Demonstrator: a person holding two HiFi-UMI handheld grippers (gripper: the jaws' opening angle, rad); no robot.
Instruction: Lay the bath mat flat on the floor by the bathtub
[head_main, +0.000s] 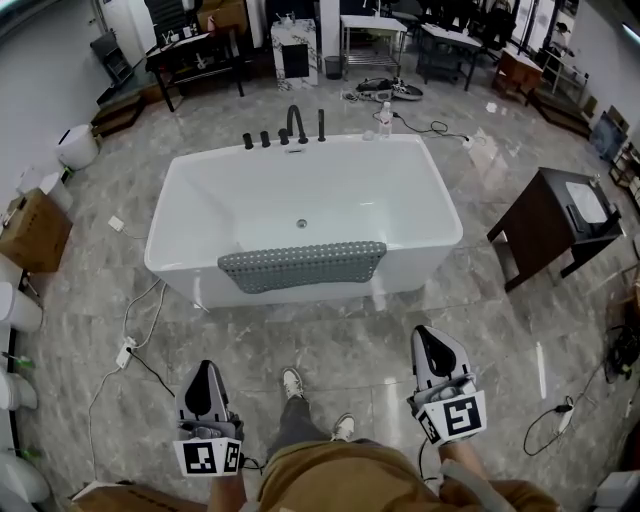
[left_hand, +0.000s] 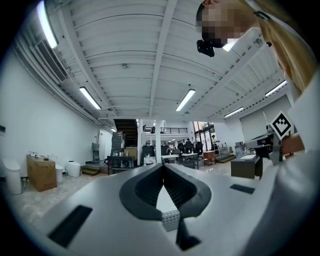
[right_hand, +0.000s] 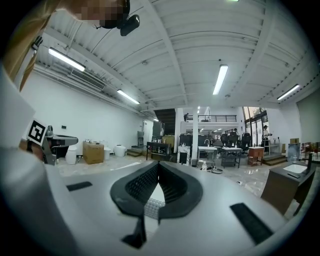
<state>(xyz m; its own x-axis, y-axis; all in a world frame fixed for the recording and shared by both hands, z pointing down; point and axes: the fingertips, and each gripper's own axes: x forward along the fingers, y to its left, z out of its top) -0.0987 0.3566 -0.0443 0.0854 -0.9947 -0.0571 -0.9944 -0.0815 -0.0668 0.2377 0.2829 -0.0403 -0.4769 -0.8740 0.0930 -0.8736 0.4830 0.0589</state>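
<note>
Sitting far over on the left, a cardboard box (head_main: 35, 232) is resting by the wall, and a white cable (head_main: 128, 352) is trailing across the grey marble floor (head_main: 330, 335) close to it. Just right of that cable, the person is holding the left tool (head_main: 207, 367) low in front of the body, pointing it level toward the tub. Its jaws are pressing together tip to tip, and the left gripper view is showing nothing caught between them.

Beyond both tools, and well apart from them, a white bathtub (head_main: 168, 228) is standing in the middle of the room with a black faucet (head_main: 295, 122) rising at its far rim. The bath mat (head_main: 300, 265), grey and covered in small dots, is hanging draped over the tub's near rim. It is not lying on the floor, and neither tool is touching it. The person's two shoes (head_main: 291, 382) are standing on the marble between the tools, toes toward the tub.

Further right, the right tool (head_main: 421, 333) is reaching a little closer to the tub than the left one, also pointing level. Its jaws are meeting at the tips too, gripping nothing, as the right gripper view is showing. Off to the right of the tub, a dark wooden cabinet (head_main: 535, 230) with a pale basin on top is standing on the floor, clear of everything else.
</note>
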